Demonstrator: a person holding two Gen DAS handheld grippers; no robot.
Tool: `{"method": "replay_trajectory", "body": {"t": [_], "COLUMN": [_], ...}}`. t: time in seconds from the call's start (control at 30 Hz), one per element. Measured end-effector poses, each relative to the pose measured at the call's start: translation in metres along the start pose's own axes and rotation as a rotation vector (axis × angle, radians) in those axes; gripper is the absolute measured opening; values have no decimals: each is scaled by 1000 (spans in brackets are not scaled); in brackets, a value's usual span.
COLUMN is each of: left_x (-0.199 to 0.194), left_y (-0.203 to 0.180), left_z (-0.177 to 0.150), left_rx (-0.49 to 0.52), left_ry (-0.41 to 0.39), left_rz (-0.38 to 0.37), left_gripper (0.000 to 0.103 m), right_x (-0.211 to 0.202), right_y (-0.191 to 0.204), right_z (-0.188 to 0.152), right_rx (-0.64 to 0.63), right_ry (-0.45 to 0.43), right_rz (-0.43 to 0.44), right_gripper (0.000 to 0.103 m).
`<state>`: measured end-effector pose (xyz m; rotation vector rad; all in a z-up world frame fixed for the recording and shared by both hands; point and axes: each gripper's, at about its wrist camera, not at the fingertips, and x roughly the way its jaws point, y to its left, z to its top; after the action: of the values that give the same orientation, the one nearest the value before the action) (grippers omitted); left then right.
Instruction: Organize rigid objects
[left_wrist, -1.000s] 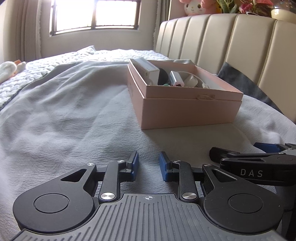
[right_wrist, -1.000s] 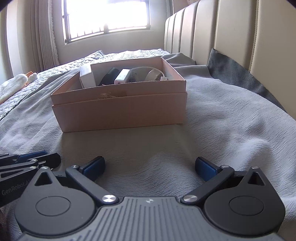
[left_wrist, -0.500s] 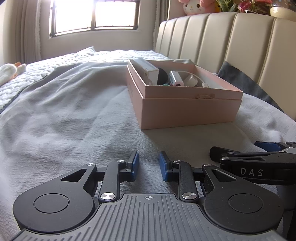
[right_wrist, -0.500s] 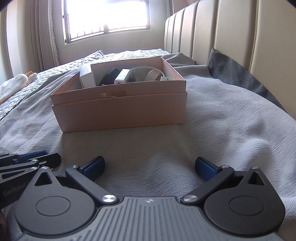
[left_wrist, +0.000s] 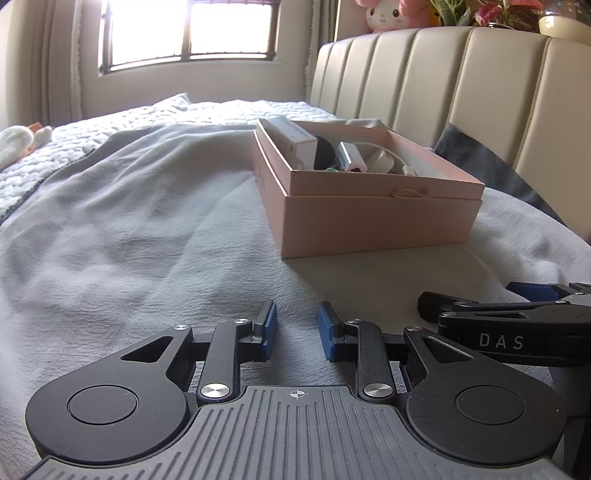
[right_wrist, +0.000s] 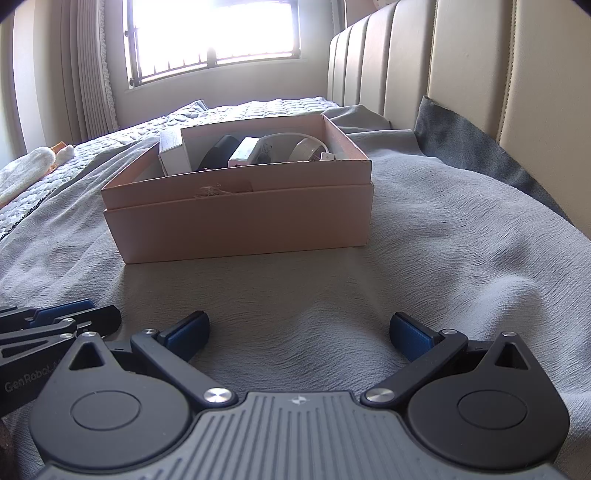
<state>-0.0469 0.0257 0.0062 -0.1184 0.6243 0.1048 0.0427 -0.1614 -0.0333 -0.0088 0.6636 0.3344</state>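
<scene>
Both grippers are sitting low over the bed, side by side, neither one holding anything. The left gripper (left_wrist: 294, 328) has its blue-padded fingers pulled in to a narrow gap with only blanket showing between them, so nearly pressed together but not quite touching. The right gripper (right_wrist: 299, 328) is spread wide, blue pads far apart, again nothing but fabric in between. From the left wrist view you can see the right one poking in at the lower right, and from the right wrist view the left one sits at the lower left edge, so they're just beside each other.

The open pale pink cardboard box (left_wrist: 376, 218) rests on the wrinkled light grey blanket (left_wrist: 129, 229), ahead of both grippers and well apart from the fingertips: ahead and to the right of the left gripper, and ahead, slightly left, of the right one. Inside it there's a long white rectangular carton (left_wrist: 291, 138) leaning along the box's left wall, a dark rounded object (right_wrist: 218, 157) next to it that I can't make out, a small white plug-like block (right_wrist: 245, 153), and a white cable with a round puck (right_wrist: 306, 149) toward the right side.

A cream padded headboard (left_wrist: 461, 85) runs along the right of everything.
</scene>
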Motion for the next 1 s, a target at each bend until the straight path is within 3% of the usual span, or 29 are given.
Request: {"method": "replay_trajectory", "body": {"t": [1.0], "left_x": [-1], "left_y": [-2], "left_z": [0], "left_rx": [6], "left_ry": [-1], "left_rz": [6], "left_gripper": [27], "right_x": [0], "right_y": [0], "right_z": [0], "right_rx": [0], "right_ry": [0], "right_rz": [0], "right_gripper": [103]}}
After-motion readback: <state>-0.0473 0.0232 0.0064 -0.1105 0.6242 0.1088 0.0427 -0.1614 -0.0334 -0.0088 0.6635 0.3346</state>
